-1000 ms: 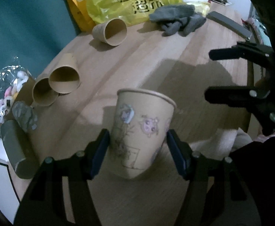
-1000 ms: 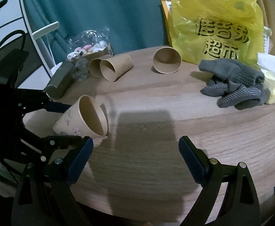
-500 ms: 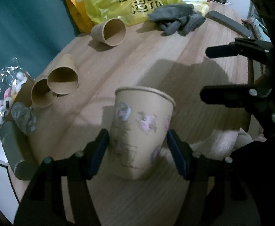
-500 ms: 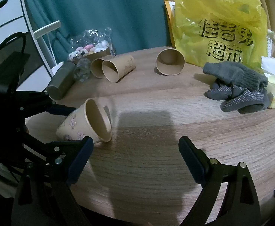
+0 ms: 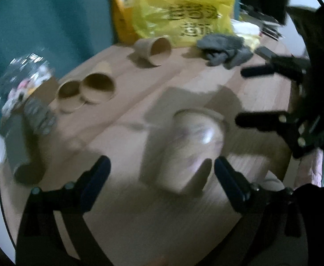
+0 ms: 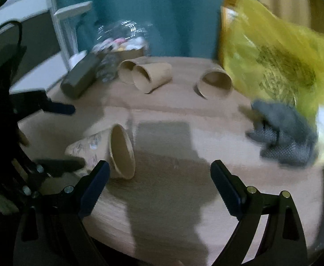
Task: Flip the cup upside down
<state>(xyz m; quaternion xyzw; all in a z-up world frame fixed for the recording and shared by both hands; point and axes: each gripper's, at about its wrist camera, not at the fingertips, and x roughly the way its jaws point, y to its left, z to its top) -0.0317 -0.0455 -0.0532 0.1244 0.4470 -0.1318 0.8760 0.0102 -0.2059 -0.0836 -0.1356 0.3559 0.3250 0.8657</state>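
Note:
A printed paper cup [image 5: 188,153] lies on its side on the round wooden table [image 5: 139,210], blurred by motion. In the right wrist view it [image 6: 104,148] rests with its mouth facing right. My left gripper [image 5: 162,177] is open, its jaws wide apart with the cup between them but closer to the right finger, untouched. My right gripper [image 6: 159,181] is open and empty, just right of the cup's mouth. The left gripper's fingers [image 6: 57,108] show either side of the cup in the right wrist view.
Three plain brown cups lie on their sides farther back: a pair [image 6: 144,75] and a single one [image 6: 215,84]. A yellow plastic bag [image 6: 277,66], grey gloves [image 6: 284,137], a dark cylinder [image 6: 80,79] and a bag of sweets [image 6: 122,37] ring the table's far side.
My left gripper opened wide and let go of the printed cup, which dropped onto its side on the table. Both views shifted and blurred; the right gripper stayed open.

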